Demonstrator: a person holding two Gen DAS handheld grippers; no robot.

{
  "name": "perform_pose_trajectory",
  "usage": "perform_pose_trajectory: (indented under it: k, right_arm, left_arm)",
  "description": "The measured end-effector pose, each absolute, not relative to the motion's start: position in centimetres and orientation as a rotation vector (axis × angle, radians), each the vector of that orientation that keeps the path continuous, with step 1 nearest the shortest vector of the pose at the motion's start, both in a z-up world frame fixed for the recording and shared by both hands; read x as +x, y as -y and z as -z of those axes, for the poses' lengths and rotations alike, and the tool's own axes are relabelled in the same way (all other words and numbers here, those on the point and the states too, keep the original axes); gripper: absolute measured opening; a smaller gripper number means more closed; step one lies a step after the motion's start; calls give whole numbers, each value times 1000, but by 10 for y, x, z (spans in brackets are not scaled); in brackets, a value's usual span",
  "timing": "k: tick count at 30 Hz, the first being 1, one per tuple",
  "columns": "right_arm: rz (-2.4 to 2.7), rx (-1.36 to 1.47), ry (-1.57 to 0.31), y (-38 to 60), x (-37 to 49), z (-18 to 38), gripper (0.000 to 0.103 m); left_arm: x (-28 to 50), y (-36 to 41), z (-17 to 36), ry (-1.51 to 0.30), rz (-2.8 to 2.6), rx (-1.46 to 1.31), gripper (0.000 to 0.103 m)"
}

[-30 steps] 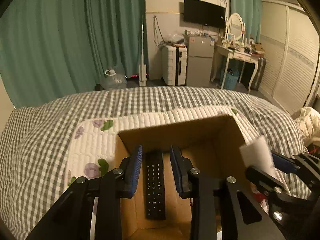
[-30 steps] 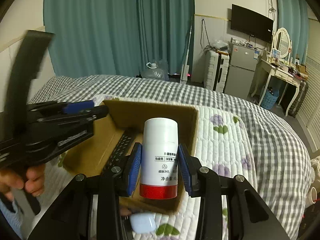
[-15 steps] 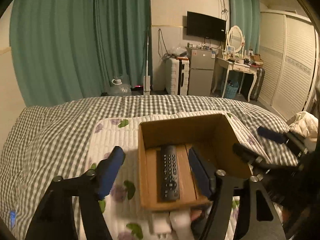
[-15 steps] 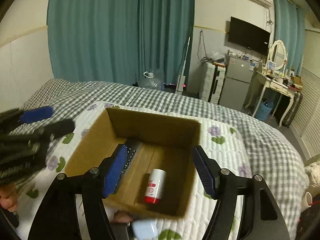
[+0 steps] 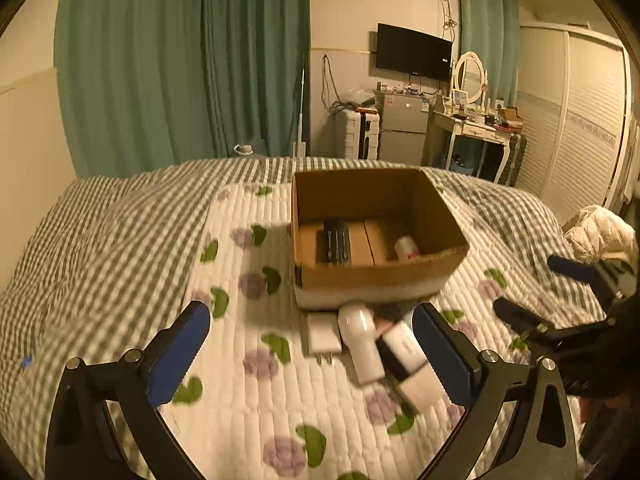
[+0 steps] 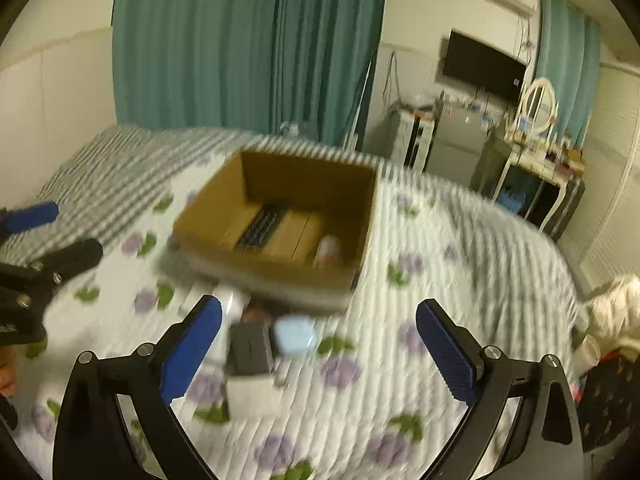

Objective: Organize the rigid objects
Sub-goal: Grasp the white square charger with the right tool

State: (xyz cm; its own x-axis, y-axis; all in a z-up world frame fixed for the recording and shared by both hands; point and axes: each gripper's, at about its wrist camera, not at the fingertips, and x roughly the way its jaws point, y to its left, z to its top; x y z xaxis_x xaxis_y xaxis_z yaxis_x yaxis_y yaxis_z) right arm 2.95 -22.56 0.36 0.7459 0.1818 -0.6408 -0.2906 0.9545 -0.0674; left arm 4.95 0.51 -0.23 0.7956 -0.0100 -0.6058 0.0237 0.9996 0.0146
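Note:
An open cardboard box [image 5: 380, 276] [image 6: 276, 272] stands on the quilted bed. Inside lie a black remote [image 5: 336, 240] [image 6: 262, 229] on the left and a white bottle with a red cap [image 5: 406, 249] [image 6: 329, 250] on the right. In front of the box lie a white charger [image 5: 323, 334], a white bottle [image 5: 362, 346], a black-and-white box [image 5: 408, 360] [image 6: 250, 354] and a light-blue case [image 6: 295, 336]. My left gripper [image 5: 312, 354] is open and empty, pulled back above these loose items. My right gripper [image 6: 318, 354] is open and empty too, also back from the box; the right view is blurred.
The floral quilt [image 5: 248, 360] lies over a checked bedspread [image 5: 100, 240]. A cream garment [image 5: 600, 232] sits at the bed's right edge. Beyond the bed are green curtains, a suitcase, a small fridge and a dressing table [image 5: 472, 128].
The left gripper let go of the remote in the box and the right let go of the white bottle there. Both opened wide and drew back and up from the box.

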Motion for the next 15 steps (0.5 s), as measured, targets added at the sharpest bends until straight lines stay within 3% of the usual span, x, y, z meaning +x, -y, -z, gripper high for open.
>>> perform_pose_trajectory:
  k: [15]
  right_arm:
    - [-343,-181,-995,186,40,117,98]
  left_arm:
    - [62,-6,86,-798,-4,41,103]
